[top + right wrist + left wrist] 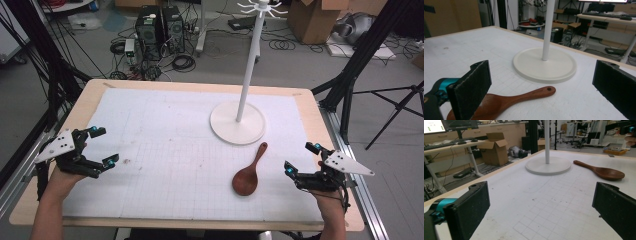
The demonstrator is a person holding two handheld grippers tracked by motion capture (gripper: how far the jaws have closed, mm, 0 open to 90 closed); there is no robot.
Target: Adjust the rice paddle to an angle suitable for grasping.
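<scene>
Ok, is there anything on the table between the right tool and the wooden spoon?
Nothing visible. The right tool sits open at the table's right edge, and the wooden spoon lies flat just to its left with bare white mat between them. The white stand is farther back, beyond the spoon's handle tip, off that path.

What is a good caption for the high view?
Two open hand-held grippers flank a wooden spoon beside a white stand.
</scene>
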